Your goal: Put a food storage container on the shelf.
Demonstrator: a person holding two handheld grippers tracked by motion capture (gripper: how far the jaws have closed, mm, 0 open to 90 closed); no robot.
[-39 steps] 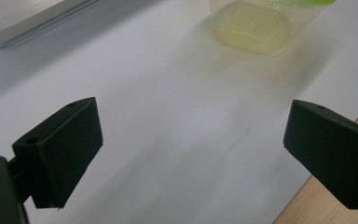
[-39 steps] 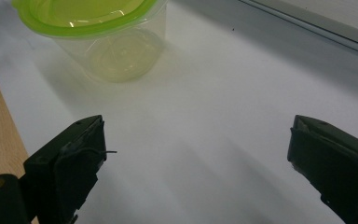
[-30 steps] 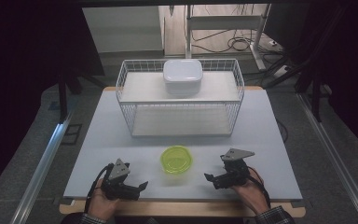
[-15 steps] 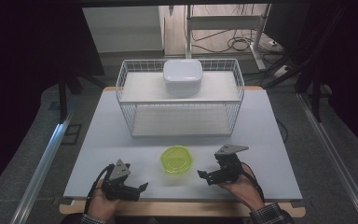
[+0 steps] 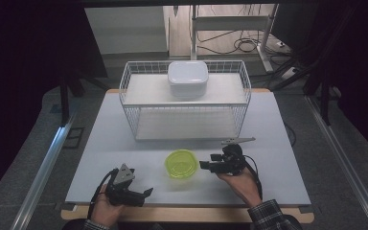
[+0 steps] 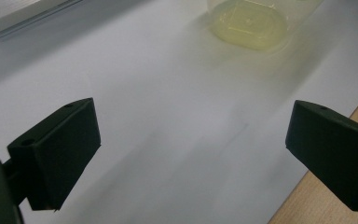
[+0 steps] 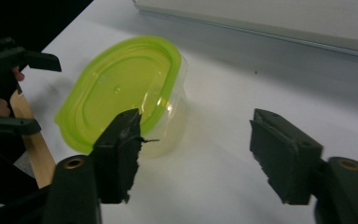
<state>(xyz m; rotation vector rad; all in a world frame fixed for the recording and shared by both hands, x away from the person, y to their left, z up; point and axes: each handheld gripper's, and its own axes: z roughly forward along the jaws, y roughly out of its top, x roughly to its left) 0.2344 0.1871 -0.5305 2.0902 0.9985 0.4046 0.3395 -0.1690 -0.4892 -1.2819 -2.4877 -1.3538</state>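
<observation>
Lime-green plastic marked the lidded container [image 5: 181,164] at the lower centre of the high view, standing on the white table [image 5: 124,153] with bare surface all round it. Going left to right: the left gripper [image 5: 143,194] sat at the lower left, close to the table's near wooden edge, its jaws spread wide with nothing between them. In the left gripper view the container [image 6: 251,23] was cut off by the top of the frame. The right gripper [image 5: 206,166] lay just right of the container, jaws released and apart, not touching it. In the right gripper view one jaw overlapped the container [image 7: 121,88], hiding part of its near rim. Farther up, the wire basket [image 5: 242,86] held a white box [image 5: 187,76], well apart from both grippers.
</observation>
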